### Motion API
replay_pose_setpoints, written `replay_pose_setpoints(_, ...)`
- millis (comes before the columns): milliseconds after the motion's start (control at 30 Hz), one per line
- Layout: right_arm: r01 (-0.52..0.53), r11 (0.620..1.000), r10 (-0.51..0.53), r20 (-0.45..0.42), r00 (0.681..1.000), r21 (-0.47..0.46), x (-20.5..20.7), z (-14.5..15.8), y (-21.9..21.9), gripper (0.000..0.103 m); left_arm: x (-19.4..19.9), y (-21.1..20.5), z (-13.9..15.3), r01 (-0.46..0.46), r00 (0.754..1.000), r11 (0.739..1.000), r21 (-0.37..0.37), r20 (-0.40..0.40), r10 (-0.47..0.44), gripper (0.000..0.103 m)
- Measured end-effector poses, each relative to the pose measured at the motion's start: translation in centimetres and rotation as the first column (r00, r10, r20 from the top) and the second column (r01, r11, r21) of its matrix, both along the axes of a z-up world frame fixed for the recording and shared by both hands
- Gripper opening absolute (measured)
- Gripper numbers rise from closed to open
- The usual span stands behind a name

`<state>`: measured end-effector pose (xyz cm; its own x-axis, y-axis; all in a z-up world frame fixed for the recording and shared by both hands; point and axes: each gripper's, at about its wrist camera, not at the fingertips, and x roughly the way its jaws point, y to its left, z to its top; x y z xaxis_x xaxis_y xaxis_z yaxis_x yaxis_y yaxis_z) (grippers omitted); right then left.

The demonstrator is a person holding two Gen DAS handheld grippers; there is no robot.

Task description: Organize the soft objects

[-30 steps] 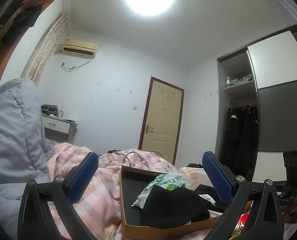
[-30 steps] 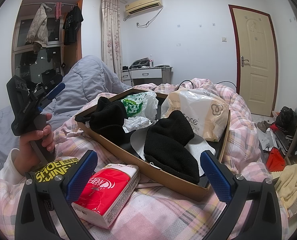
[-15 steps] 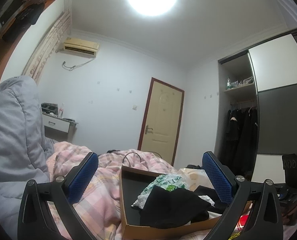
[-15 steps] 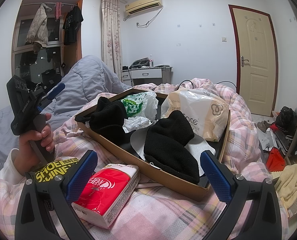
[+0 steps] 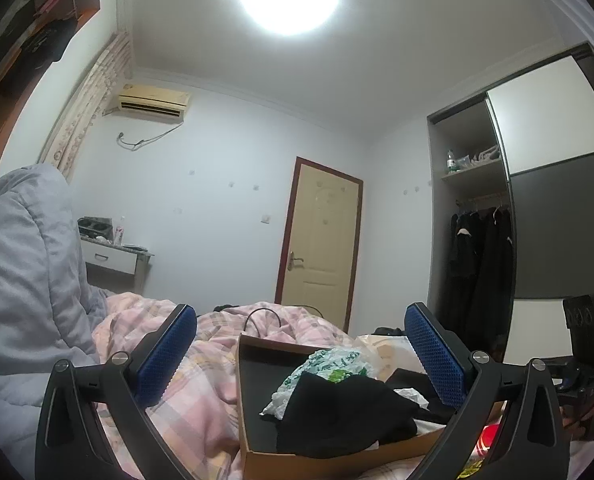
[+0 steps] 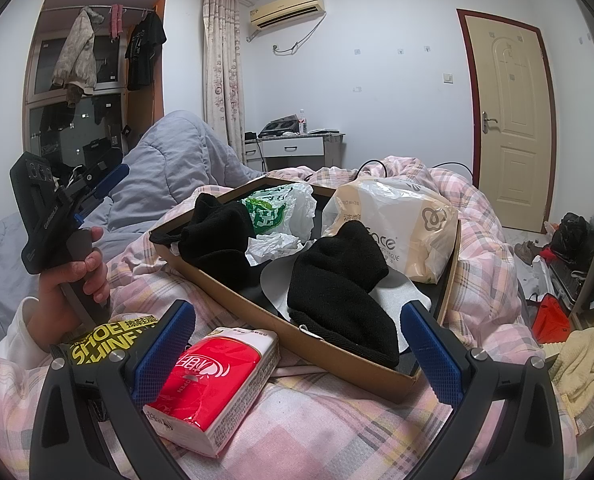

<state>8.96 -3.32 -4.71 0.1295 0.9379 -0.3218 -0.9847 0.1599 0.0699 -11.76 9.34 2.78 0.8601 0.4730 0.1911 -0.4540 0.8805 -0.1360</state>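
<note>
Left hand-held gripper: held upright in the person's left hand, fingers wrapped round the grip, white sleeve at the wrist; tilted upward toward the ceiling; blue pads spread wide, nothing between them.

Right hand-held gripper: low over the bed, pads wide apart, empty; aimed across the cardboard box.

Cardboard box: on the pink plaid bedding. Contents: two black knit items, a green-printed plastic bag, a beige tissue bag leaning at the far end.

Red tissue pack: on the bedding, just beside the box, near the right gripper's left pad.

Yellow-and-black shoe-shine packet: beside the tissue pack.
</note>
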Motion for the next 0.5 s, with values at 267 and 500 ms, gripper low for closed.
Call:
replay_pose_setpoints(267, 0.0, 1.0, 0.0, 0.0, 1.0, 0.0, 0.01, 0.01, 0.0, 0.102, -0.01, -0.03, 0.14, 0.003, 1.0, 1.0, -0.01, -0.002, -0.003, 0.103)
replay_pose_setpoints(500, 0.0, 1.0, 0.0, 0.0, 1.0, 0.0, 0.01, 0.02, 0.01, 0.102, -0.18, -0.01, 0.03, 0.008, 1.0, 1.0, -0.016, 0.01, -0.008, 0.103)
